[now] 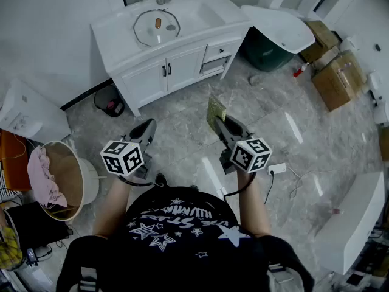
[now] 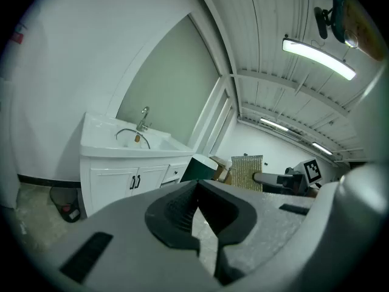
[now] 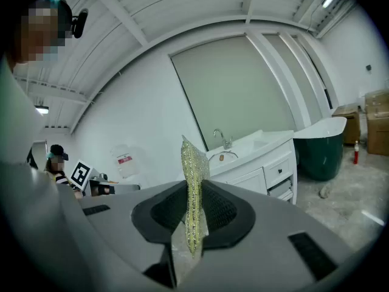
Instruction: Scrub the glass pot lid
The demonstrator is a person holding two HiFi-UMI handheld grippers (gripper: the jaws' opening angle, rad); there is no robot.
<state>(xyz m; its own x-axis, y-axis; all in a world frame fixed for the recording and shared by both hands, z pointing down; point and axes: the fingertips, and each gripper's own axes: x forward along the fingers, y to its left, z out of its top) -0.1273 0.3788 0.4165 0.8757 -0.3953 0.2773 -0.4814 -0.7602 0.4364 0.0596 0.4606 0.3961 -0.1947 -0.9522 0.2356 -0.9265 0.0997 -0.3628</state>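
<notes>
Glass pot lid [image 1: 157,26] lies flat in the white vanity [image 1: 213,14] basin, well ahead and slightly left of the right gripper [image 1: 220,121], which clamps a gold scouring pad [image 1: 215,110]; left gripper [image 1: 148,126] pinched together, empty

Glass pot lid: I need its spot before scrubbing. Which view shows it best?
Head view: the glass pot lid shows from above, whole rim, on the white vanity. Left gripper view: lid small, edge-on; right gripper view: lid likewise.
</notes>
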